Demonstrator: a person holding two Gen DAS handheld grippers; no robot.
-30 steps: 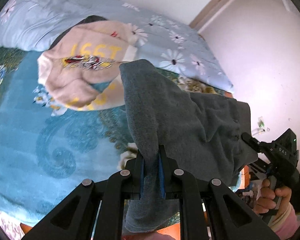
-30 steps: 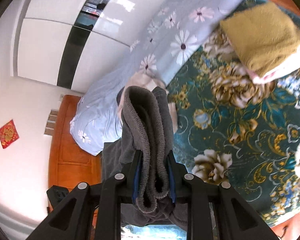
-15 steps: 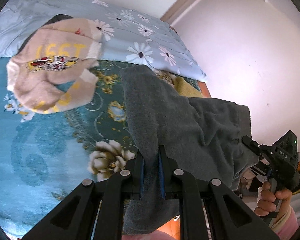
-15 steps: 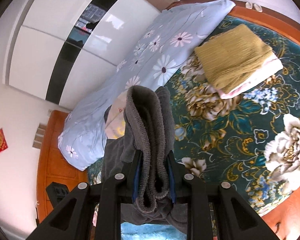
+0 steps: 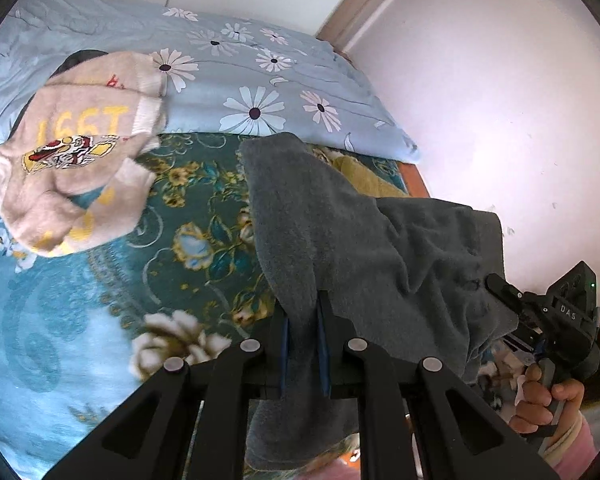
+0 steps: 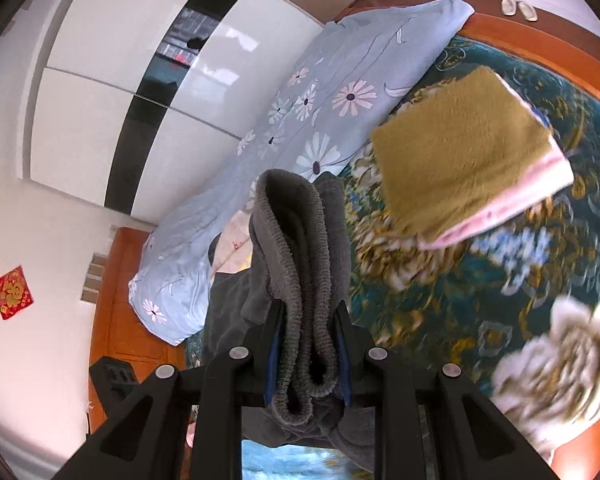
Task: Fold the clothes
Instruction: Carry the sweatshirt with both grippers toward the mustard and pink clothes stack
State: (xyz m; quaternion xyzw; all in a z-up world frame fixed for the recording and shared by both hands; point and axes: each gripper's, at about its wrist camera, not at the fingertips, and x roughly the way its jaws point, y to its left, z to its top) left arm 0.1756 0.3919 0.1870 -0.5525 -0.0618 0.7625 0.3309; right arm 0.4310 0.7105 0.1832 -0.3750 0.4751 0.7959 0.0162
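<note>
A grey fleece garment hangs in the air above the bed, stretched between both grippers. My left gripper is shut on one folded edge of it. My right gripper is shut on its bunched ribbed waistband; that gripper also shows at the right of the left wrist view, with the holding hand below it. A folded mustard-yellow garment lies on a pink one on the bed, close ahead of my right gripper. A crumpled beige sweatshirt with a yellow "1997" print lies at the left.
The bed has a teal floral blanket and a light blue daisy-print duvet along its far side. A white wall stands at the right, a glossy white wardrobe behind, and a wooden bed frame borders the bed.
Both grippers have carried the grey garment across the bed towards the folded yellow pile, which now looks larger and nearer in the right wrist view. Both grips are unchanged.
</note>
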